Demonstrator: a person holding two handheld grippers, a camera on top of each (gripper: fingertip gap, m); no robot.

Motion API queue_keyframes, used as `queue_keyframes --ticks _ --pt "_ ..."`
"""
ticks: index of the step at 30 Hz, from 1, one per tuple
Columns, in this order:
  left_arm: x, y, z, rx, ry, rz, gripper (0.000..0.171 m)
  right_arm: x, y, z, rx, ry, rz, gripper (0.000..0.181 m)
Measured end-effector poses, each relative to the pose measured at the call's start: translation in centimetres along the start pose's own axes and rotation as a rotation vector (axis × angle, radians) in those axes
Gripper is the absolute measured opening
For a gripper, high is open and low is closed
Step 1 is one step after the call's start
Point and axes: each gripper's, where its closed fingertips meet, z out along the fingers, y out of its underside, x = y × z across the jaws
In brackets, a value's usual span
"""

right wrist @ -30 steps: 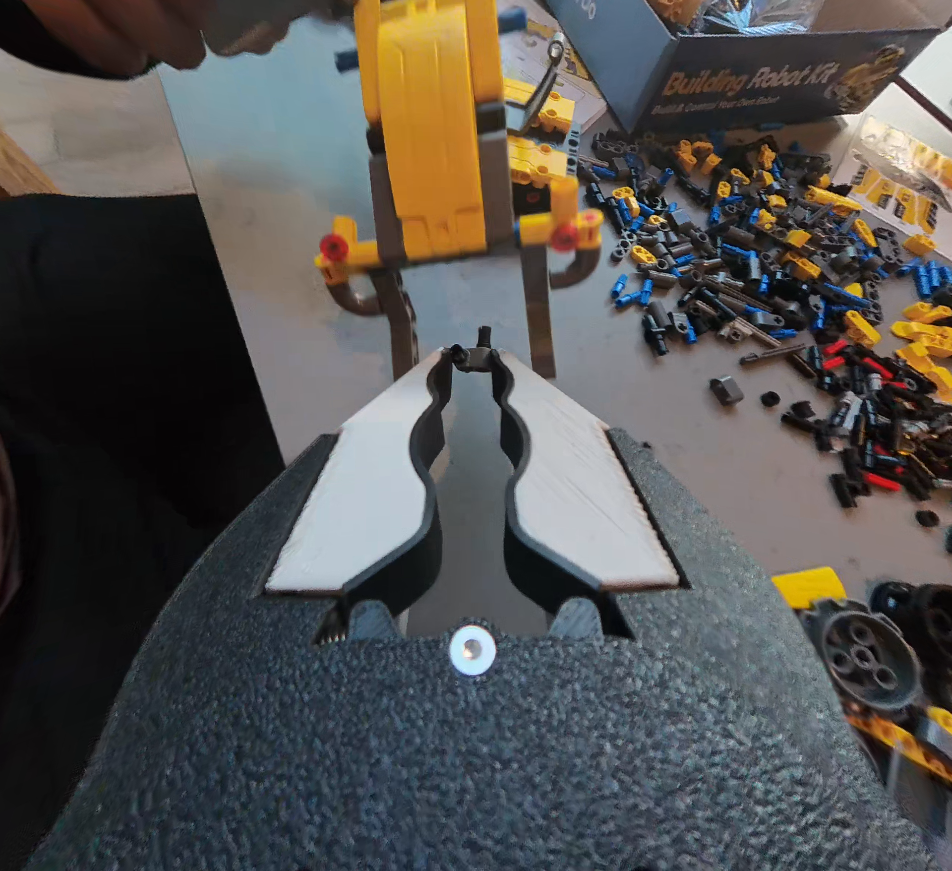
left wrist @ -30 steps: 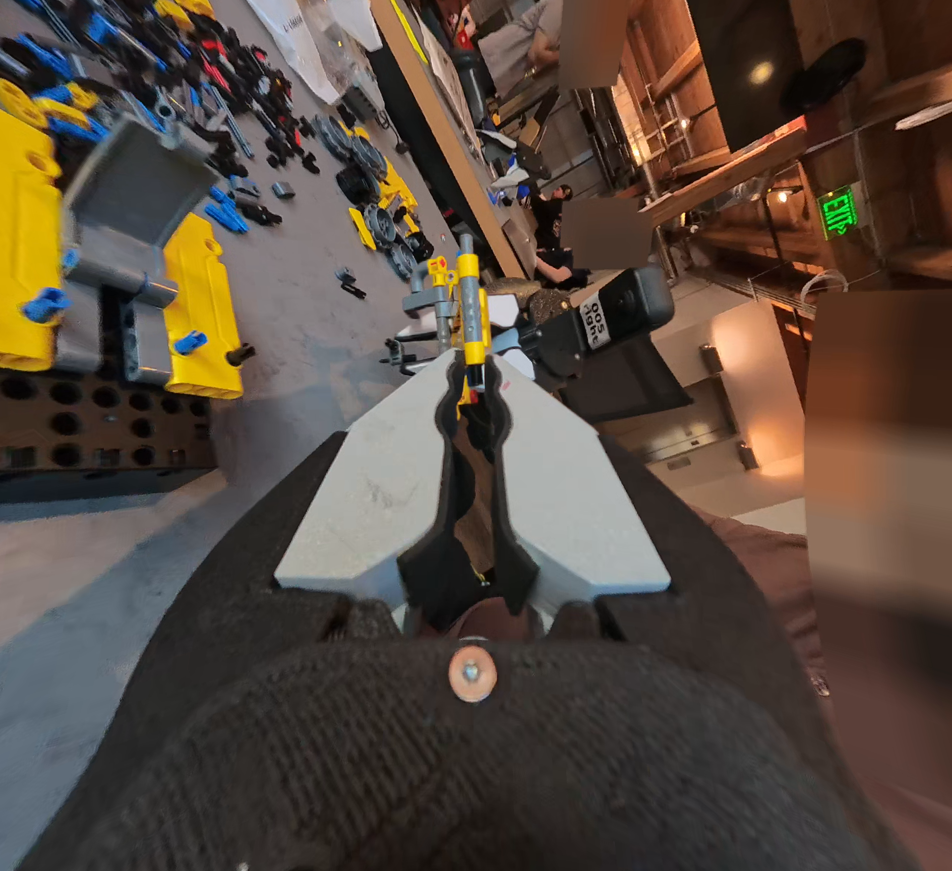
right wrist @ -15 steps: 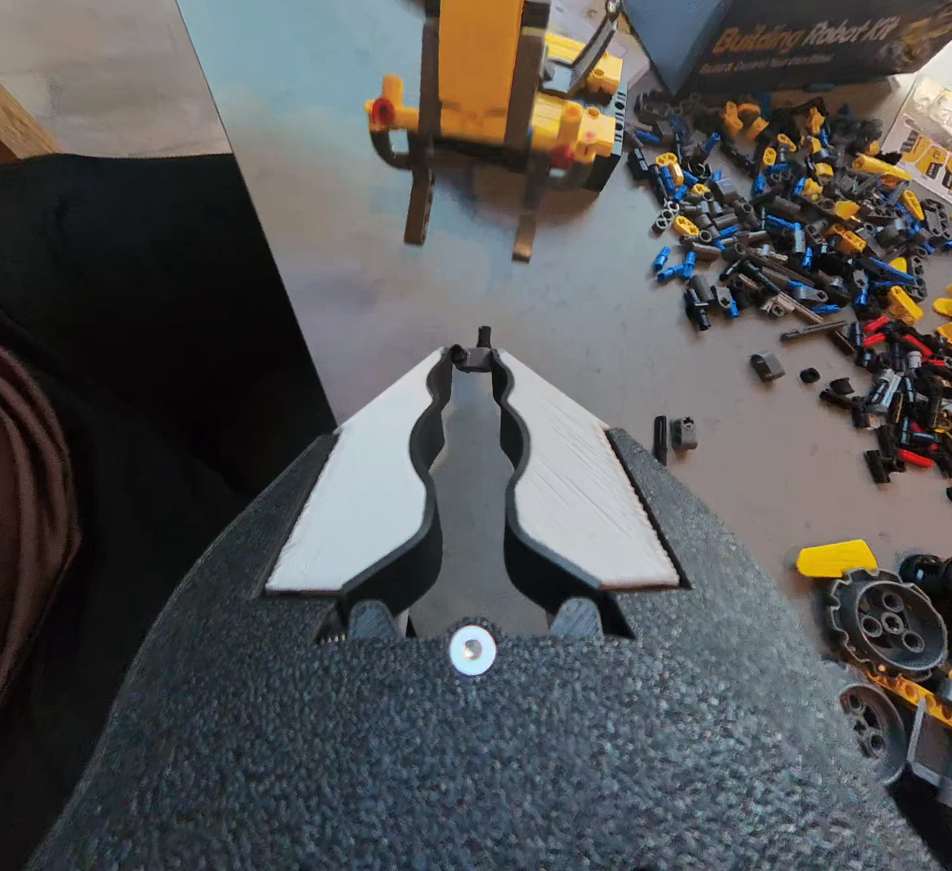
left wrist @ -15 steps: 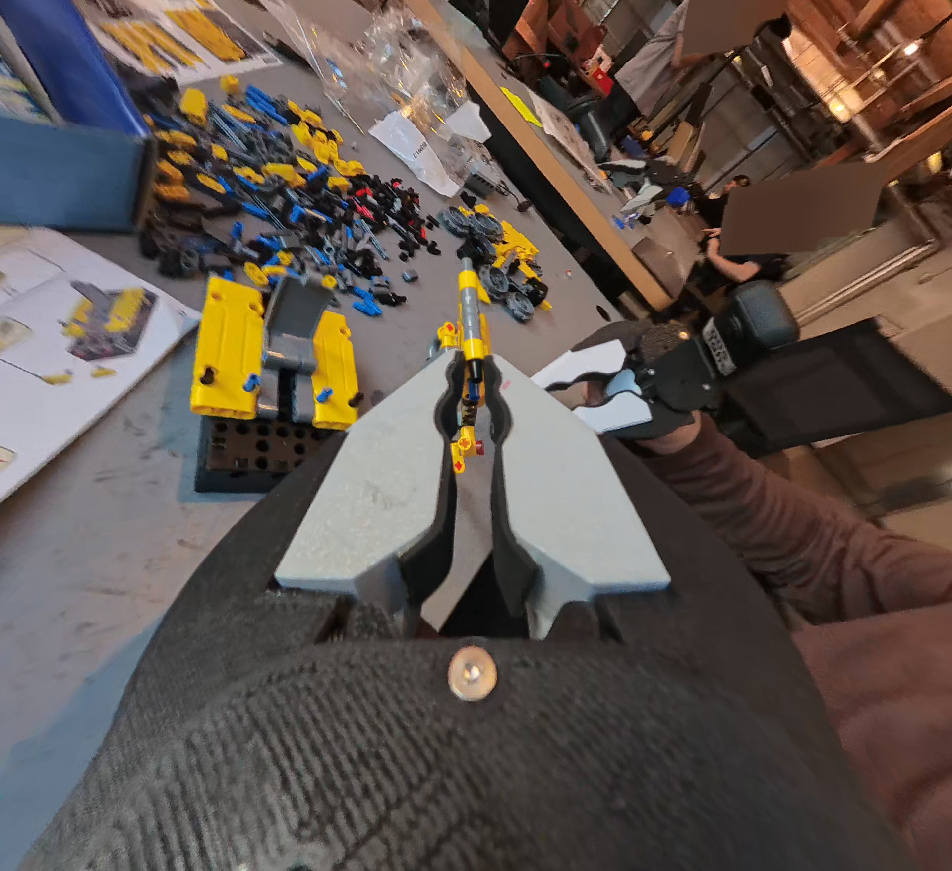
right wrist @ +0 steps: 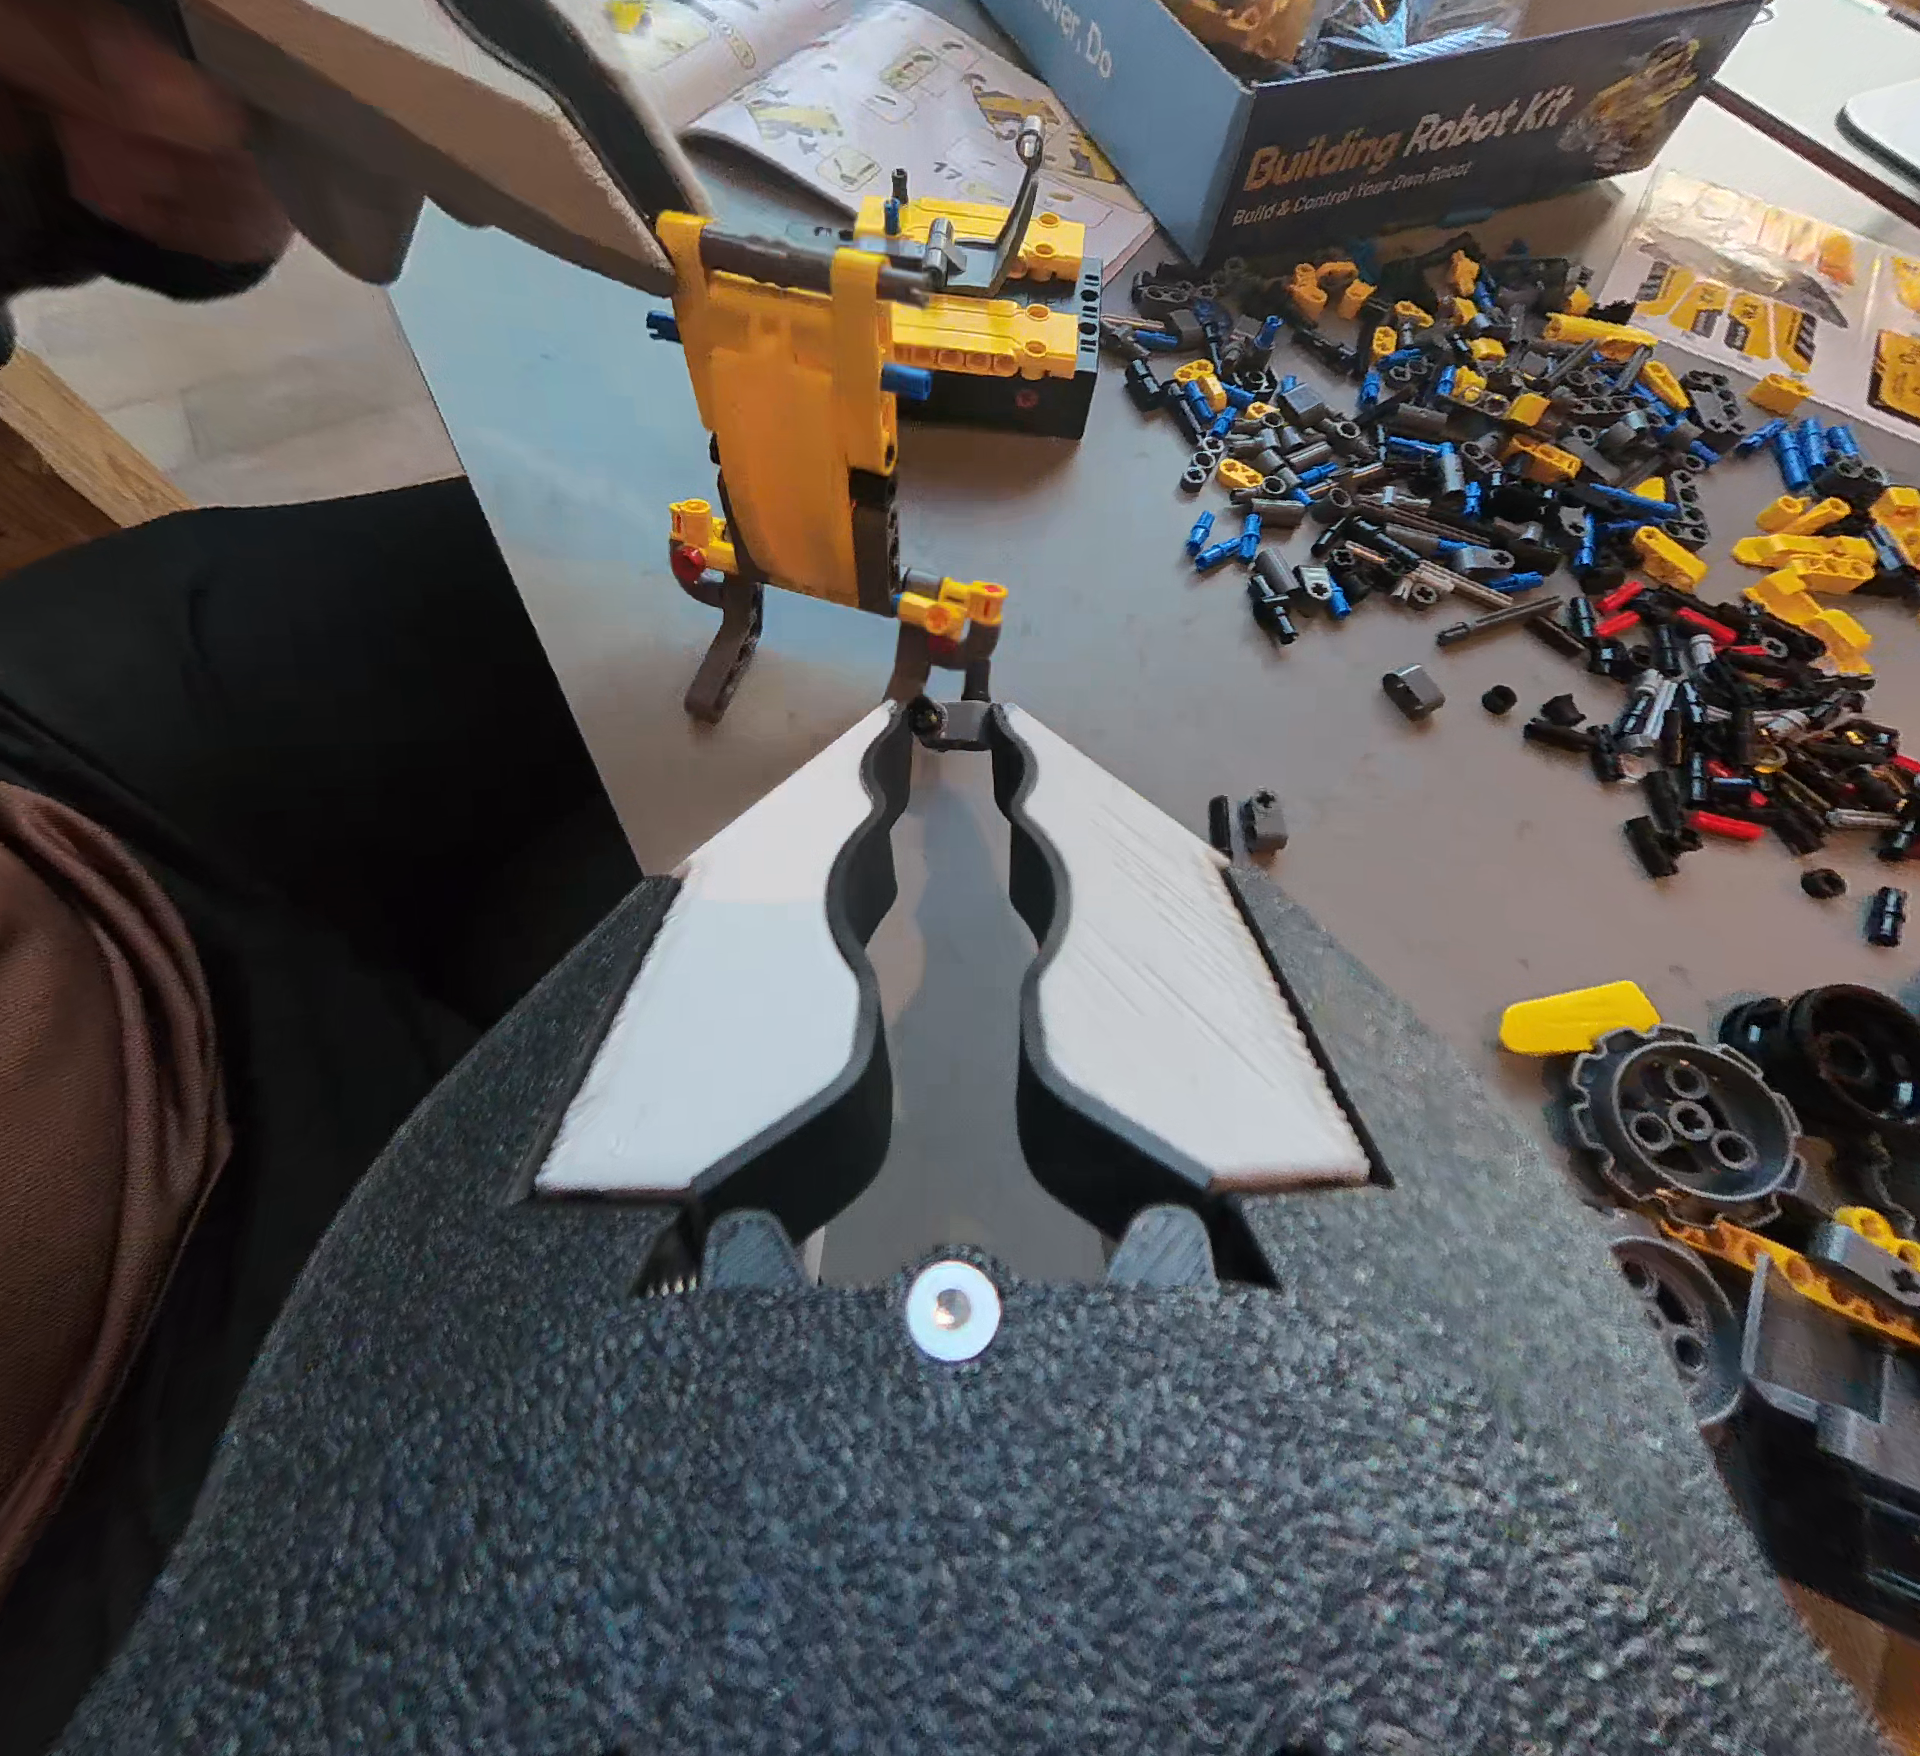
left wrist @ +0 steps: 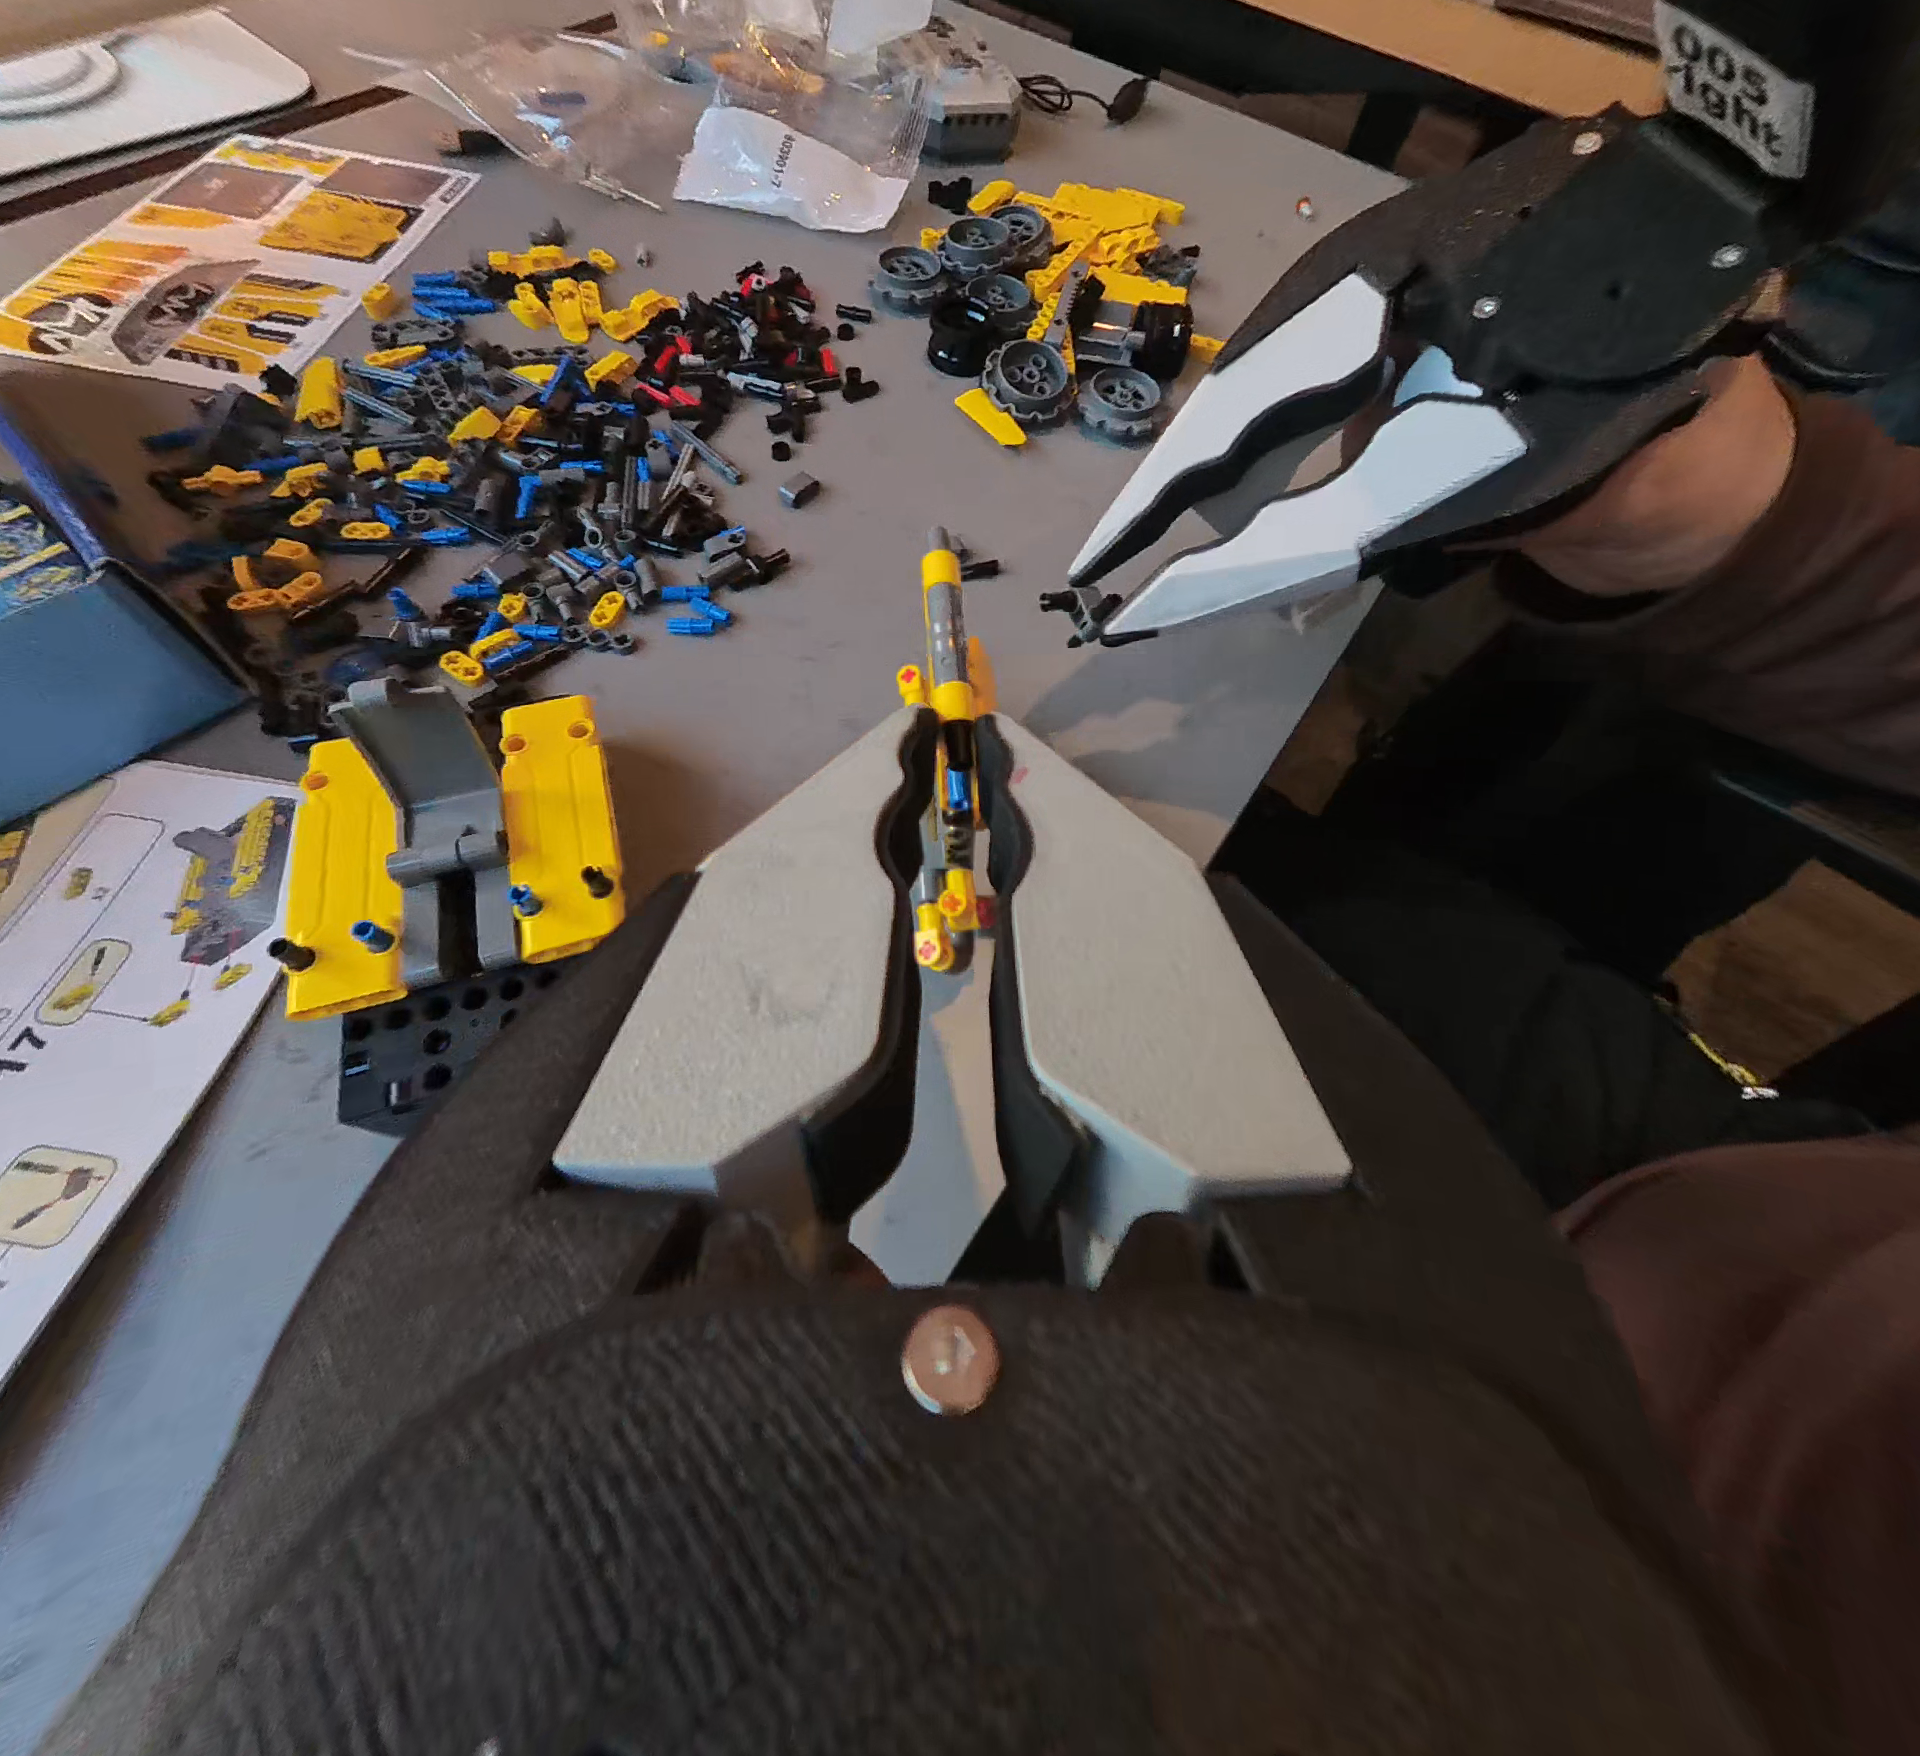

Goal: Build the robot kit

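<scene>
- Bare grey table [right wrist: 1091, 563] lies open ahead of the right gripper [right wrist: 951, 727]
- A loose parts pile [right wrist: 1558, 501] crowds its right side
- The yellow assembly [right wrist: 800, 418] blocks its left

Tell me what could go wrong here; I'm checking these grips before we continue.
1. The right gripper pinches a tiny dark connector only at its fingertips; it may twist or pop out.
2. The left gripper clamps the yellow assembly by one end, so its hanging legs could swing or the joints loosen.
3. A dropped connector could vanish among the loose parts.
</scene>
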Motion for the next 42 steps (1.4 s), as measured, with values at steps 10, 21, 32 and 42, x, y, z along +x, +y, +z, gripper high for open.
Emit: queue_keyframes --ticks 10,21,32,42 --pt "-0.4 -1.6 -1.1 0.022 -0.108 0.179 0.005 -2.3 1.1 1.1 -0.052 -0.147 0.101 0.011" --pt "1.9 -1.4 -2.0 0.106 0.104 -0.116 0.005 -1.7 1.6 4.0 -0.113 -0.119 0.110 0.012" --pt "1.4 -0.6 -2.3 0.194 0.275 -0.376 0.006 -1.1 1.9 4.9 -0.147 -0.138 0.127 0.011" --pt "-0.3 -1.8 -2.8 0.244 0.152 -0.249 0.005 -0.5 1.7 3.4 -0.102 -0.183 0.218 0.012"
